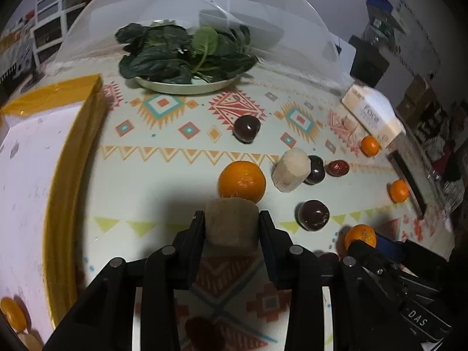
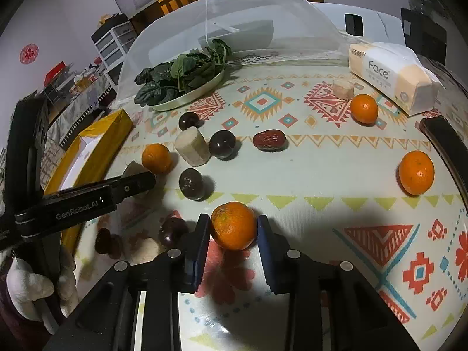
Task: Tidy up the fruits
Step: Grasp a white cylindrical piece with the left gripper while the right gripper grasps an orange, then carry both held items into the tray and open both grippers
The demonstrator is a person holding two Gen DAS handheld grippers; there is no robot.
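My left gripper (image 1: 231,222) is shut on a beige cut sugarcane piece (image 1: 231,225), held just above the patterned tablecloth. My right gripper (image 2: 234,228) is shut on a small orange (image 2: 233,225); that orange also shows in the left wrist view (image 1: 360,235). On the cloth lie another orange (image 1: 242,180), a second sugarcane piece (image 1: 290,169), several dark plums (image 1: 313,215) and a red date (image 1: 337,168). Two more oranges (image 2: 416,172) and a sugarcane stub (image 2: 342,89) lie to the right. The yellow-rimmed white tray (image 1: 73,158) is at the left.
A plate of dark leafy greens (image 1: 187,55) sits under a clear mesh food cover (image 1: 204,8) at the back. A tissue pack (image 2: 392,76) lies at the back right. The table's right edge (image 2: 444,137) is near the outer orange.
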